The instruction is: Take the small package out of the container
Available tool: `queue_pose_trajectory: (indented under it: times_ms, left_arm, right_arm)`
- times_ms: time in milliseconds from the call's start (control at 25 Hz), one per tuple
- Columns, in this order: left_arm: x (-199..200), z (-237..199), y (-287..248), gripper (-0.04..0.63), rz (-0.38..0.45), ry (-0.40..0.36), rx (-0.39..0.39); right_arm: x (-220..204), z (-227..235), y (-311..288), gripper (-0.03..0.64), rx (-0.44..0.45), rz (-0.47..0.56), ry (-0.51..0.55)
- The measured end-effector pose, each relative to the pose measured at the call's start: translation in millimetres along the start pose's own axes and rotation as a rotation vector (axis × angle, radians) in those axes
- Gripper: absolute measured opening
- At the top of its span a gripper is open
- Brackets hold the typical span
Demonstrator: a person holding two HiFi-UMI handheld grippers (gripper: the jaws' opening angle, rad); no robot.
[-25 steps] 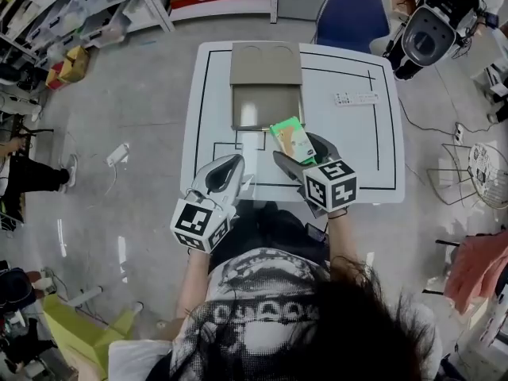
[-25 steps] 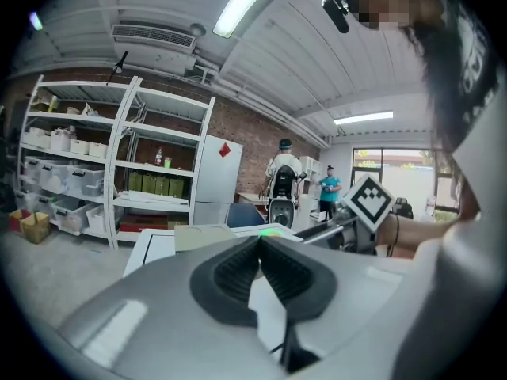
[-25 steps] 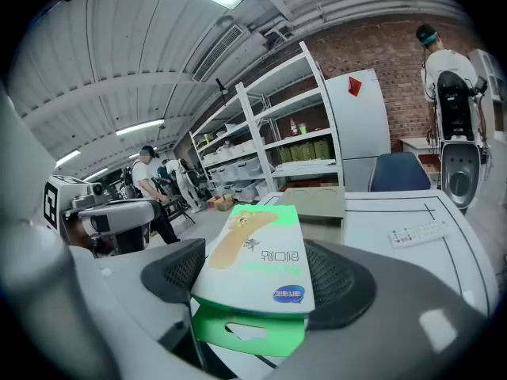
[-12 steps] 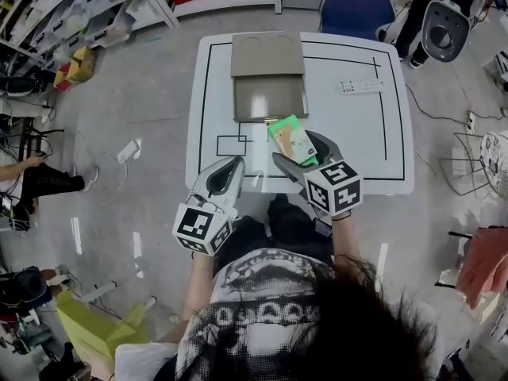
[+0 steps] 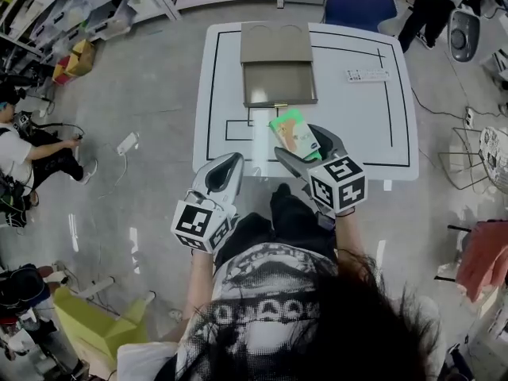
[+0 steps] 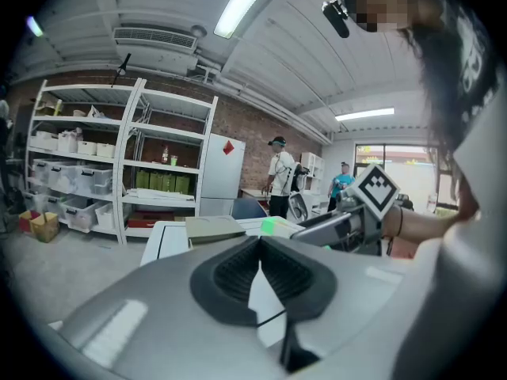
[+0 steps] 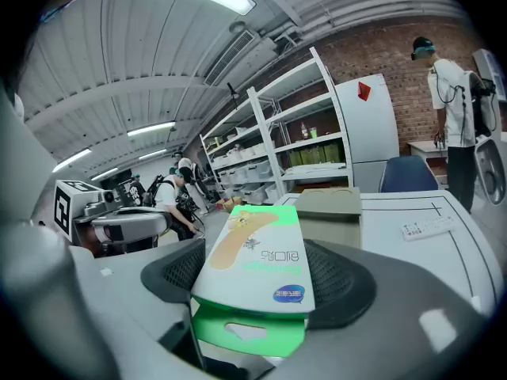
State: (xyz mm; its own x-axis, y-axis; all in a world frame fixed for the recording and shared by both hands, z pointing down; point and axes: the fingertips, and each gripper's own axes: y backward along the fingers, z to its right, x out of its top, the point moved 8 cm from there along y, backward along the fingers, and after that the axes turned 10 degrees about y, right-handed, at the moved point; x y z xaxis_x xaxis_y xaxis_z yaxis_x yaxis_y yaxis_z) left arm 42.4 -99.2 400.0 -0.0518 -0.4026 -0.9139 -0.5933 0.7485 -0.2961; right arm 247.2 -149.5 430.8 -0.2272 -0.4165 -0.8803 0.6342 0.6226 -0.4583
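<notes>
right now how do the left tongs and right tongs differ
The left tongs are shut and empty; the right tongs are clamped on the green package. The left tongs hang back near the table edge; the right tongs reach farther over it. Both point toward the container.

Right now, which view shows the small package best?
Right gripper view: the small package fills the centre, front face showing, held by the right gripper. Head view shows it small from above; left gripper view only a green edge.

White table point(image 5: 373, 133) bears an open tan container point(image 5: 278, 82) and a remote point(image 5: 367, 75)
</notes>
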Motion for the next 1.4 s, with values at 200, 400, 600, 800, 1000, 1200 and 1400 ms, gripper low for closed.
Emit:
queue_pose_trajectory:
  times_ms: [200, 400, 600, 800, 1000, 1200, 1400]
  left_arm:
    - [-6.1, -4.3, 39.2, 0.000, 0.005, -0.011, -0.013]
    - [-20.4, -3.5, 85.7, 0.000, -0.003, -0.025, -0.036]
    - [-33.6, 2.4, 125.4, 0.000, -0.003, -0.031, -0.075]
    - [-41.4, 6.0, 150.1, 0.000, 0.008, -0.035, -0.101]
    - [-47.6, 11.4, 167.0, 0.000, 0.020, -0.040, -0.119]
    - [-51.9, 13.2, 176.3, 0.000, 0.023, -0.041, -0.123]
    - [-57.7, 13.4, 176.1, 0.000, 0.018, -0.036, -0.127]
  right_arm:
    - [-0.7, -41.3, 7.5, 0.396, -0.009, 0.023, 0.002]
    - [-10.5, -94.1, 19.5, 0.396, -0.023, 0.037, 0.006]
    - [-20.6, -140.5, 36.9, 0.396, -0.044, 0.048, 0.003]
    - [-31.5, -175.5, 49.8, 0.396, -0.053, 0.048, 0.009]
    - [-43.6, -197.4, 58.9, 0.396, -0.060, 0.042, 0.011]
    - [-49.4, -208.6, 67.2, 0.396, -0.068, 0.037, 0.020]
    - [-57.1, -211.6, 73.2, 0.396, -0.078, 0.042, 0.015]
